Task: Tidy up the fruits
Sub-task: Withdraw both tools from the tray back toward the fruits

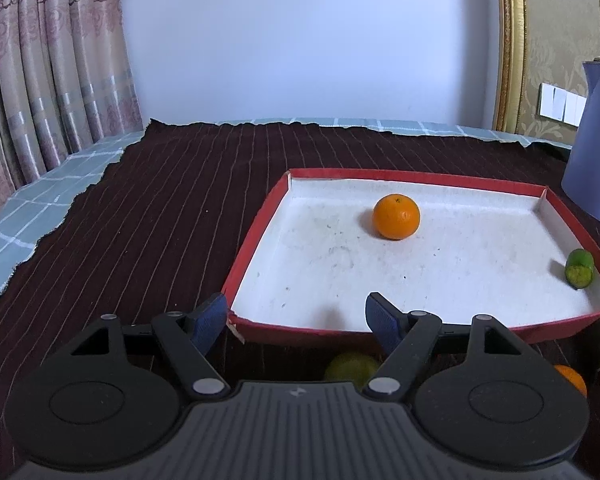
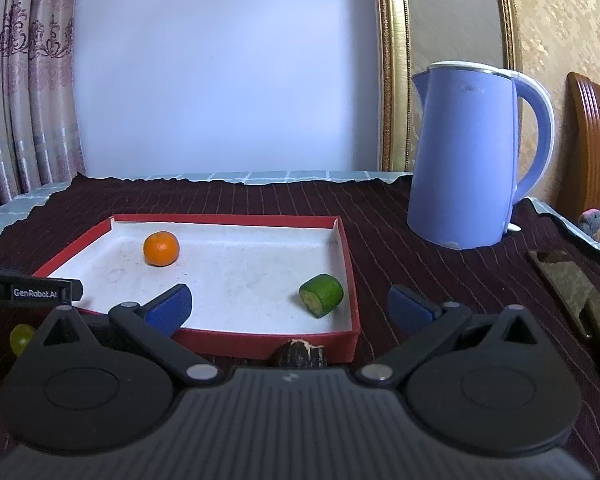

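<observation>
Dark striped cloth covers the counter point(image 1: 148, 208), and a red-edged tray point(image 1: 256, 236) sits on it with 1 orange point(image 1: 396, 216) and 1 green cut piece point(image 1: 579, 269) inside. Both grippers hover just short of the tray's near wall. The left gripper point(image 1: 296, 320) stands wide with nothing between its pads; a yellow-green fruit point(image 1: 350, 366) lies right under it on the cloth, outside the tray, slightly toward its right pad. The right gripper point(image 2: 290, 304) is also wide and empty, with a dark striped piece point(image 2: 300, 354) just below its middle against the tray wall. Each hand looks nearest to its own fruit, so a short drop should reach either. A blue kettle point(image 2: 464, 160) stands well apart at the right.
</observation>
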Action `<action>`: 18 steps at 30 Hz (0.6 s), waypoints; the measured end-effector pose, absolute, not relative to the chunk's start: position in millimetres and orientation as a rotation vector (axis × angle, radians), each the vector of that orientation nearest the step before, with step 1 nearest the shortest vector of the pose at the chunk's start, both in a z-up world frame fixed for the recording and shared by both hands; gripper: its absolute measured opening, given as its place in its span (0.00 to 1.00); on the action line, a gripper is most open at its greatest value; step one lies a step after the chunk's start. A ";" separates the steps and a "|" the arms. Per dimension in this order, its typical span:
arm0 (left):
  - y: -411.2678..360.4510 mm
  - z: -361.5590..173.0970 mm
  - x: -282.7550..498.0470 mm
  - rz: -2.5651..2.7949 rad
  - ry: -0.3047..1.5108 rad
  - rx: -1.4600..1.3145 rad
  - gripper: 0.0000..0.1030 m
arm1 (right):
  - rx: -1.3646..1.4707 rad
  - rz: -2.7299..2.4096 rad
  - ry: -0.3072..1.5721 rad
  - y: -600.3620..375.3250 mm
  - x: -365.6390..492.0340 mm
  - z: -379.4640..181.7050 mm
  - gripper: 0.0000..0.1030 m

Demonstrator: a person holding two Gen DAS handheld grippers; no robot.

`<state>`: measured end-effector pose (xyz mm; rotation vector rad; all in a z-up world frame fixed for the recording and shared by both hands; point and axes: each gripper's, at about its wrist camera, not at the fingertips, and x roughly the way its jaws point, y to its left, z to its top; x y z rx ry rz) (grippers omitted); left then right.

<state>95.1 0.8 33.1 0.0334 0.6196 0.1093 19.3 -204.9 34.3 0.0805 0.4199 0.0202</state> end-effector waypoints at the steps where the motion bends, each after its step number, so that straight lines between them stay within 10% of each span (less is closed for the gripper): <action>1: 0.6 33.2 93.4 0.112 0.615 0.035 0.74 | 0.072 0.022 0.415 -204.2 17.2 34.8 1.00; 18: 19.6 39.9 53.5 0.078 0.562 0.002 0.74 | 0.039 -0.040 0.398 -217.5 -6.9 36.0 1.00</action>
